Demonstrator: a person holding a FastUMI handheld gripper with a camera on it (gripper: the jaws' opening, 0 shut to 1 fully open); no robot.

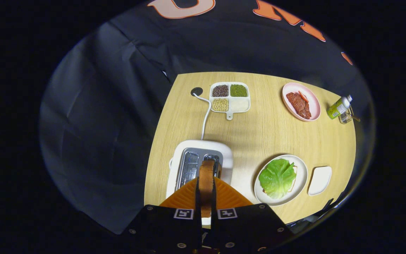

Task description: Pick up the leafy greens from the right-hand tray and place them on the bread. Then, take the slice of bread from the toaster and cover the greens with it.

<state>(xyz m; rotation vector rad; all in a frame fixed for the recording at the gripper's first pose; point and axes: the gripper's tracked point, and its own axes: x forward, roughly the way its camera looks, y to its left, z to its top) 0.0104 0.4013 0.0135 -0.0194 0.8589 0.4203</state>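
Over the white toaster point(203, 155), at about seven o'clock on the table point(259, 134), the hand-held gripper point(206, 195) holds a slice of bread point(207, 180) on edge, both orange fingers point(185, 197) pressed against its faces, with the slice's far end over the toaster's right-hand slot. From the toaster a white cord point(206, 116) runs toward twelve o'clock to a dark round hole point(196, 91) near the table's far edge. Just right of that hole sits a white four-part dish point(229, 102) holding dark brown, green and pale beans, plus one compartment of something whitish. At about four o'clock from the toaster lies a round plate point(301, 176) with the leafy greens point(277, 178) spread over another slice of bread point(294, 176), which shows only as a thin edge beside the leaf. Just right of the plate is a small white tray point(320, 180). Toward one o'clock on the table a pink plate point(314, 102) carries a strip of meat point(298, 104) and a small orange piece. Beyond it, at the table's right edge, a green bottle point(338, 107) lies tilted beside a small wire item too small to identify.
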